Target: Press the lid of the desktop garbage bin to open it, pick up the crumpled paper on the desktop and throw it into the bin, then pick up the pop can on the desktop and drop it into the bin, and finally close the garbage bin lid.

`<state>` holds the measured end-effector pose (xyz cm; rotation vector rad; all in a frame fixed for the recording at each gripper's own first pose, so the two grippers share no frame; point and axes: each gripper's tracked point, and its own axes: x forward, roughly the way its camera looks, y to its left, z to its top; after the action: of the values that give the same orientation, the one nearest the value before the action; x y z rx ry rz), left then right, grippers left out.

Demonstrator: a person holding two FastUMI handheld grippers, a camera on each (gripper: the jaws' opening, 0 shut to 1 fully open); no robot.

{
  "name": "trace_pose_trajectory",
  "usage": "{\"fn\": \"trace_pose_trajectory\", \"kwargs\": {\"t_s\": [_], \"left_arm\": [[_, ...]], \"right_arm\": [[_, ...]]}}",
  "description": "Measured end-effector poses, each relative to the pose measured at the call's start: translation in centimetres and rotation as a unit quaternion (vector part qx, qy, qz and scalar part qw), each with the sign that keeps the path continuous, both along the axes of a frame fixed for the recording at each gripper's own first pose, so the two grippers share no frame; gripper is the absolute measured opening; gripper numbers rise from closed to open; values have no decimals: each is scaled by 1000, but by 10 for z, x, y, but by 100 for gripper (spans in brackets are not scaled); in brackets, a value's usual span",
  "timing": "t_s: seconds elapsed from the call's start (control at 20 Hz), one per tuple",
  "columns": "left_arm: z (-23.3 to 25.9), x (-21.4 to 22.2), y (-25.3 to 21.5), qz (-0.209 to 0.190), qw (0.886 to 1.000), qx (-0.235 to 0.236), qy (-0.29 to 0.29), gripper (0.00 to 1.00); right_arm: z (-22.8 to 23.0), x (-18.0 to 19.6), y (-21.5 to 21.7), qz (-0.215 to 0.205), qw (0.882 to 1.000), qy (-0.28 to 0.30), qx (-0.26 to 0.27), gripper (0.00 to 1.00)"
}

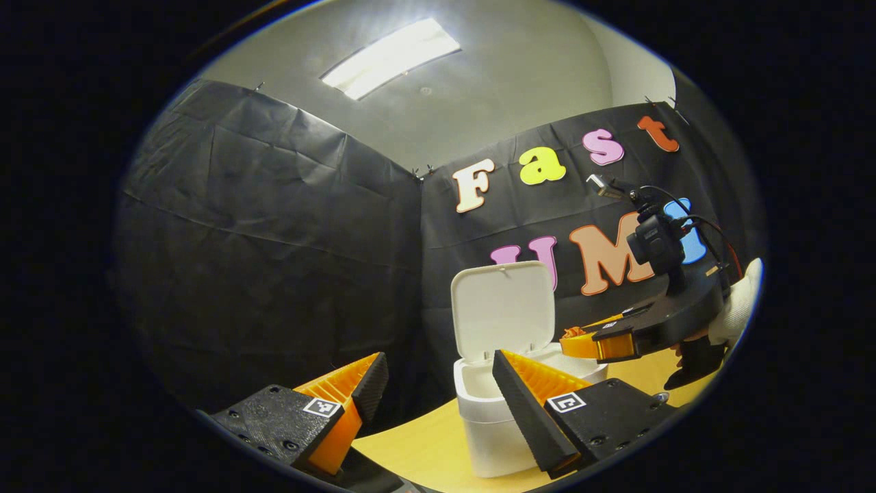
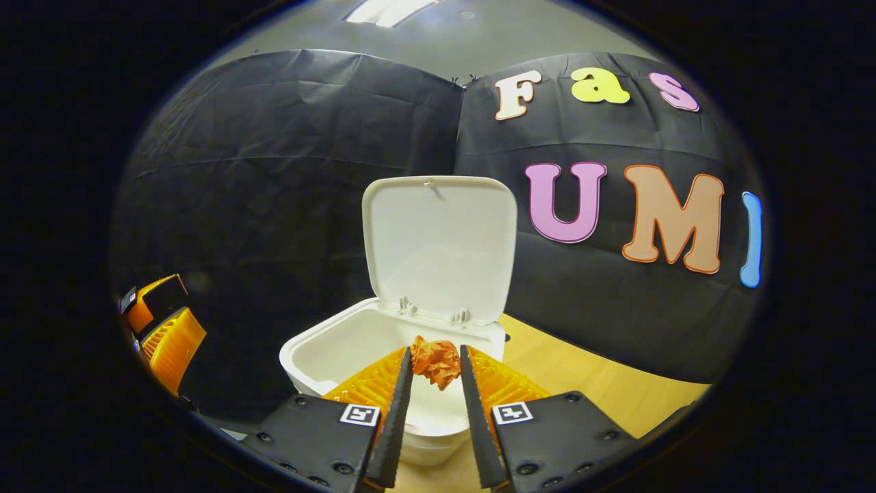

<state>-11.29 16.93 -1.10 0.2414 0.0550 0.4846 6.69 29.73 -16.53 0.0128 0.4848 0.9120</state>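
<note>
Crumpled paper (image 2: 436, 361) sits pinched in the right gripper (image 2: 436, 373) jaws above the open bin (image 2: 321, 352), lid (image 2: 441, 246) upright. Left gripper (image 1: 434, 383) jaws are spread wide over the table (image 1: 417, 448).

Ceiling panel (image 1: 390, 58) glares overhead — booth dim, edges fisheye-bent.

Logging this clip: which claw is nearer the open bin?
Right. The right claw holds the crumpled paper over the bin opening; the left claw is open, back from it.
</note>
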Motion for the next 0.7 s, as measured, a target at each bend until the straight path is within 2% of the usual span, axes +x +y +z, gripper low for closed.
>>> {"fn": "trace_pose_trajectory", "kwargs": {"t_s": [0.1,0.2,0.3,0.5,0.7], "left_arm": [[0,-3,7,8,1000,3,3,93],[-1,-6,10,13,1000,1,5,93],[-1,-7,10,11,1000,0,4,93],[-7,3,-2,-11,1000,-8,8,93],[-20,18,-34,-64,997,-34,16,93]], "right_arm": [[3,4,6,0,1000,-14,4,57],[1,5,10,4,1000,-22,3,84],[-1,5,9,1,1000,-21,3,100],[5,13,-1,-18,999,-32,2,99],[12,26,-39,-61,997,-43,-1,99]]}}
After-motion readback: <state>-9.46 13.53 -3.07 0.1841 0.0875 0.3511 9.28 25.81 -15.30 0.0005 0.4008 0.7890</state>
